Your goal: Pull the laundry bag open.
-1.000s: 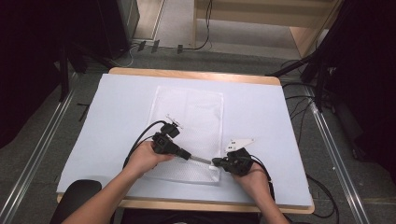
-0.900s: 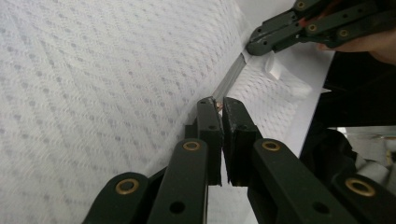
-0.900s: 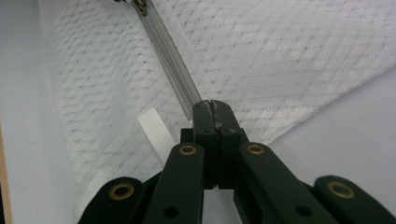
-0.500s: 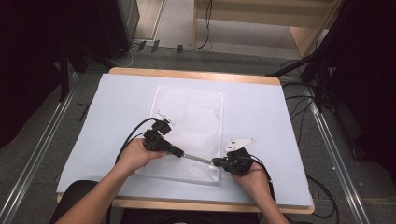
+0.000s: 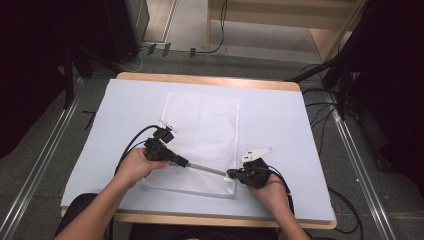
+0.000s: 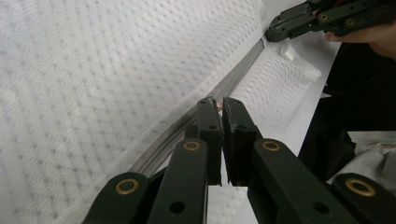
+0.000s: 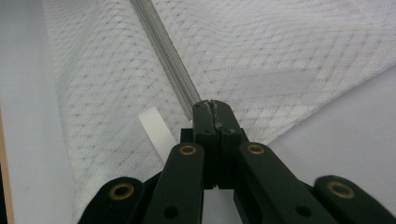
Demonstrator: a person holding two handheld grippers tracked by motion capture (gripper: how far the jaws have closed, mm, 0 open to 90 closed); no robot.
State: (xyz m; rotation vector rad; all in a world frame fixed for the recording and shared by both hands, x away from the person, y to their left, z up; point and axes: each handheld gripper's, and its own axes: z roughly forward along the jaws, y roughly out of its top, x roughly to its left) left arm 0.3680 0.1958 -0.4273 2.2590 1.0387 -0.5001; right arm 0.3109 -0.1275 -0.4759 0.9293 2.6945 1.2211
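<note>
A white mesh bag [image 5: 202, 130] lies flat on the pale table cover [image 5: 280, 110]. Its grey zipper [image 5: 207, 170] runs along the near end, between the two grippers. My left gripper [image 5: 186, 163] is shut on the small brass zipper pull [image 6: 216, 105], seen between the pads in the left gripper view. My right gripper [image 5: 231, 174] is shut on the zipper's end at the bag's right corner [image 7: 211, 103], where the grey teeth [image 7: 163, 46] run away from the jaws. A white ribbon tab [image 7: 156, 128] sticks out beside the jaws.
The table's wooden front edge [image 5: 200, 219] lies just under the person's forearms. Black cables [image 5: 320, 115] trail on the floor to the right, and metal rails [image 5: 35, 185] run along both sides. Bare cover surrounds the bag.
My left gripper has moved left along the zipper, away from the right gripper, so a longer grey stretch shows between them. The right gripper has stayed put.
</note>
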